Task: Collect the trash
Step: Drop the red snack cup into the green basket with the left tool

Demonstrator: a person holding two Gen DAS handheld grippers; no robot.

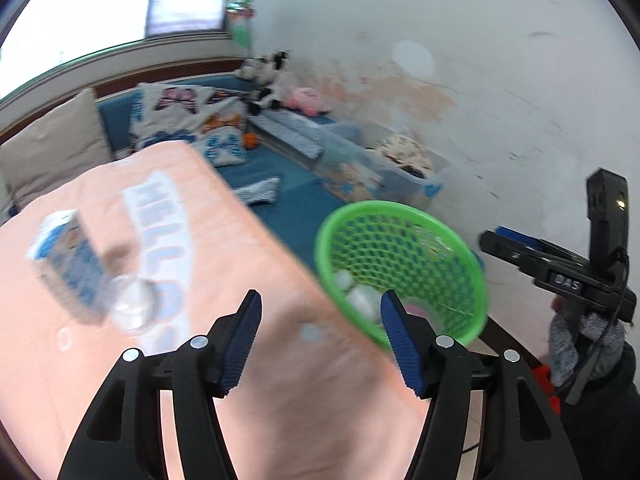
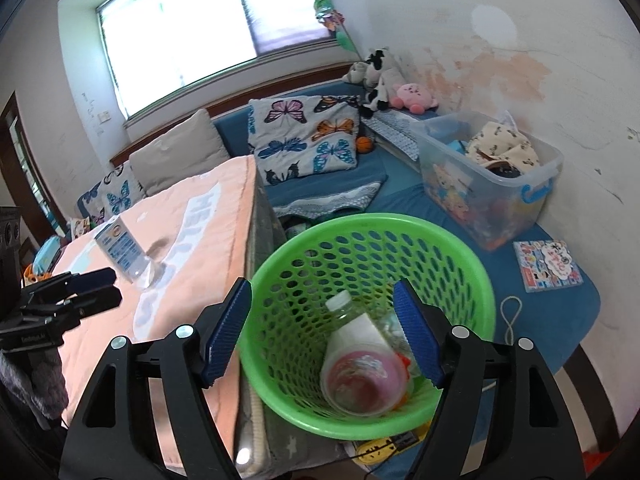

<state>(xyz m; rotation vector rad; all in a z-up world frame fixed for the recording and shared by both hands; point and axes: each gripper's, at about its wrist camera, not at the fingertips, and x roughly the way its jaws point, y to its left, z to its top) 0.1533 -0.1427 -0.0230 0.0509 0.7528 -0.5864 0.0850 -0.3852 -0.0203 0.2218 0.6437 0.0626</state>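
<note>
A green mesh basket (image 2: 304,240) stands beside the peach-covered bed (image 2: 188,232). A pink-and-white bottle (image 2: 360,356) and other trash lie in it. My right gripper (image 2: 322,332) is open and empty right above the basket's mouth. A blue-and-white carton (image 1: 64,256) and a clear plastic bottle (image 1: 134,304) lie on the peach cover (image 1: 224,264), blurred. My left gripper (image 1: 320,340) is open and empty above the cover's edge, with the basket (image 1: 404,216) just to its right. The carton (image 2: 118,248) also shows in the right wrist view, near the left gripper (image 2: 92,288).
A clear storage bin (image 2: 492,184) with clothes stands on the blue mat by the wall. Butterfly pillows (image 2: 304,136), plush toys (image 2: 412,96), a small orange ball (image 2: 364,144) and a picture book (image 2: 548,266) lie around. A yellow power strip (image 2: 380,446) sits below the basket.
</note>
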